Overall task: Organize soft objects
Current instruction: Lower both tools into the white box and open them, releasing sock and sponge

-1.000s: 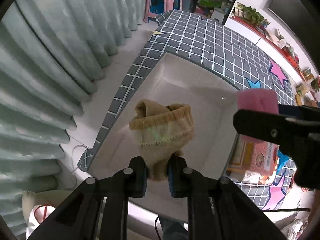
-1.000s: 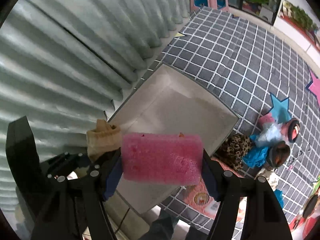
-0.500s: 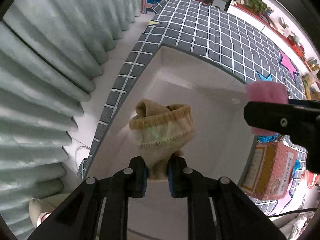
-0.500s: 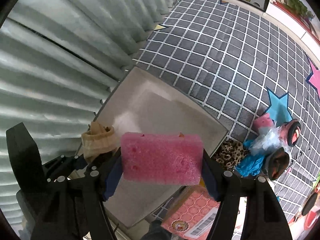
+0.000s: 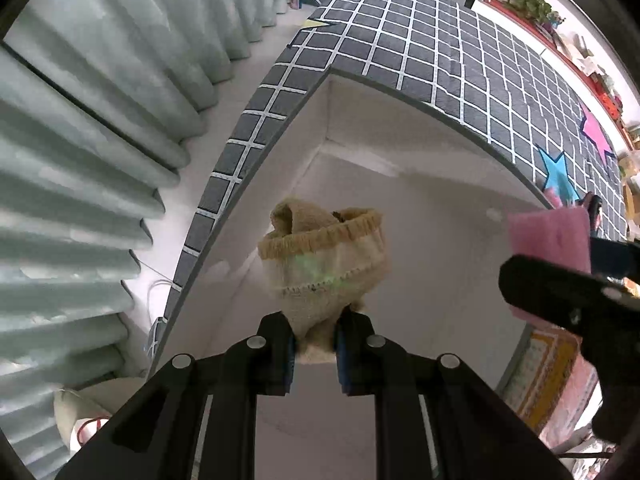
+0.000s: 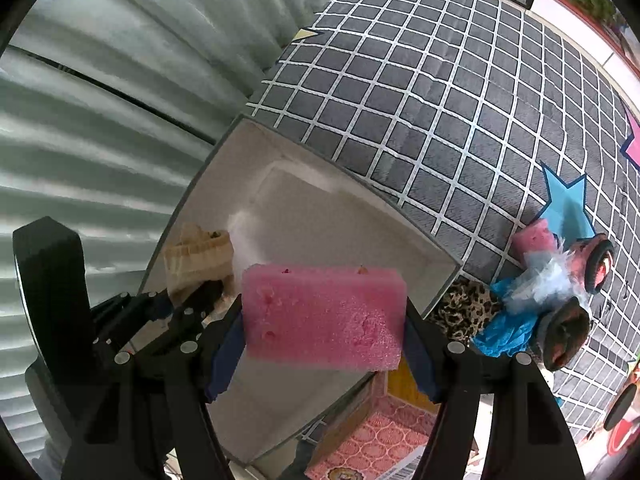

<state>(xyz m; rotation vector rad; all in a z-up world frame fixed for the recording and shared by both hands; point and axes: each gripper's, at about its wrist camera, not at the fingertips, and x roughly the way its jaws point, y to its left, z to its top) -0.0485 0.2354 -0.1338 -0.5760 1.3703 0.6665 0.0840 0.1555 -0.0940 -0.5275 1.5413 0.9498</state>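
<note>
A crumpled tan knitted sock [image 5: 324,264] with a ribbed, darker-edged cuff hung bunched above the open white rectangular box [image 5: 420,216], its cuff opening turned away from the camera. The left gripper [image 5: 314,350] was pinched narrowly on its lower end. The right gripper [image 6: 324,320] clamped a pink rectangular foam sponge [image 6: 324,316] by its short ends, long axis crosswise between the jaws, over the box's near edge on the grey checked mat [image 6: 440,92].
</note>
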